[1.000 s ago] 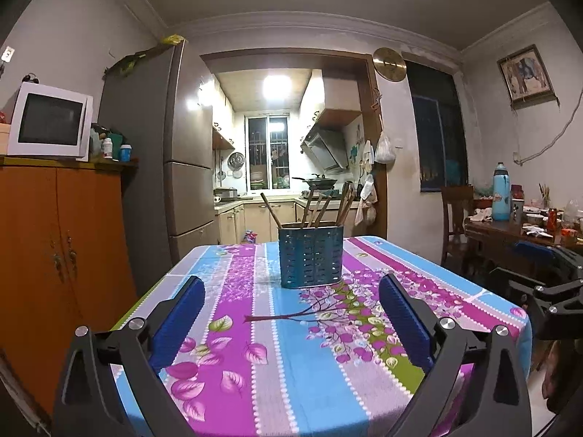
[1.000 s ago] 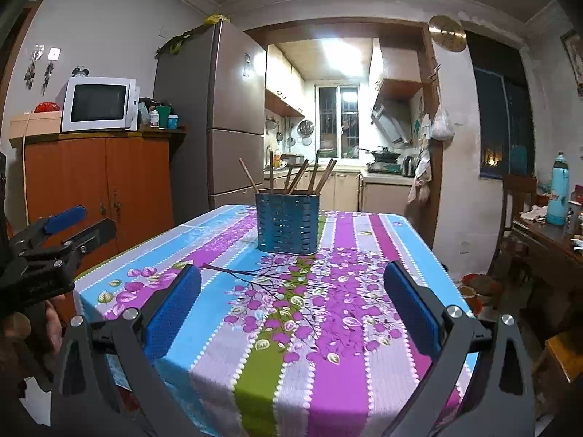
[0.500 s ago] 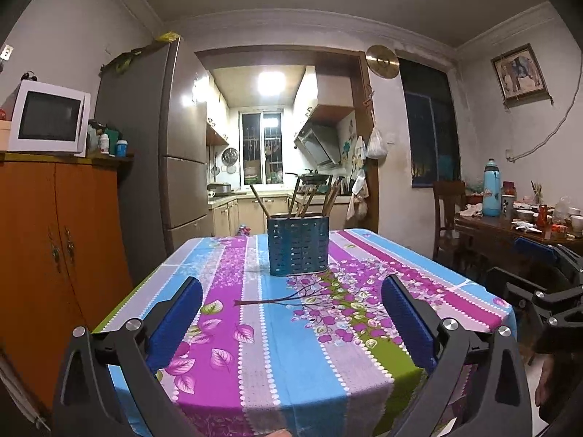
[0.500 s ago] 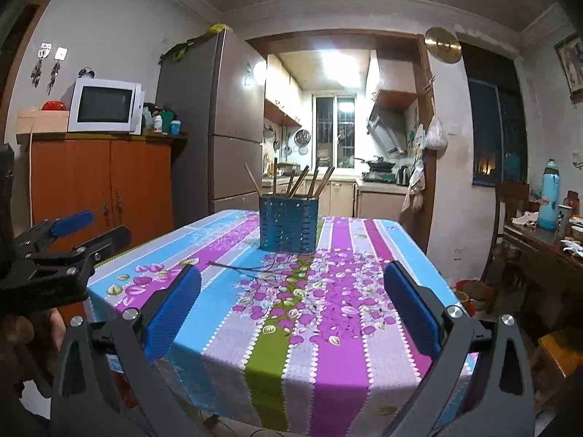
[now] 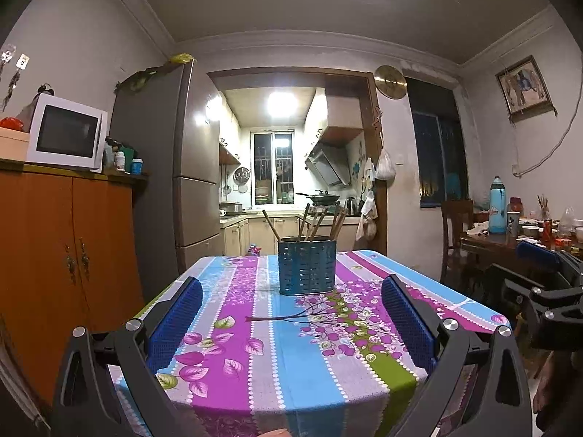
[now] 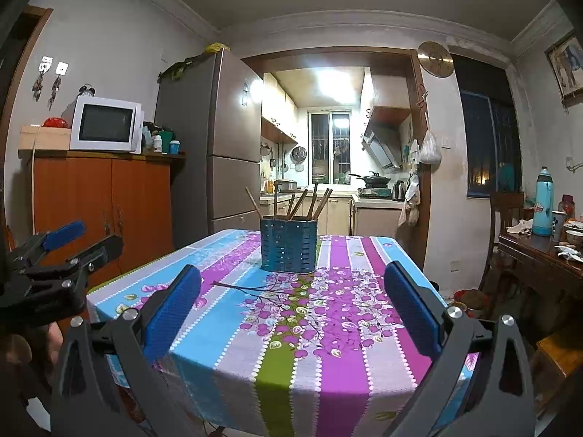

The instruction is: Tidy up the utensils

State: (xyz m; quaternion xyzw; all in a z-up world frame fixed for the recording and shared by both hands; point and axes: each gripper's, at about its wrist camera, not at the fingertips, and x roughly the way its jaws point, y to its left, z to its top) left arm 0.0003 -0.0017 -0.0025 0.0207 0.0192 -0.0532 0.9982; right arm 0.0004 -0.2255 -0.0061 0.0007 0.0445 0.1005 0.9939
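A blue perforated utensil holder stands near the far end of the table, with several brown chopsticks sticking out of it. My left gripper is open and empty, held back over the table's near edge. My right gripper is open and empty too, at the near edge. Each gripper also shows at the side of the other's view: the right gripper and the left gripper.
The table wears a striped floral cloth. An orange cabinet with a microwave and a fridge stand at left. A dark wooden side table with a thermos and a chair are at right.
Both grippers have pulled back from the table and away from the holder, so the near table edge now shows. Both stay open.
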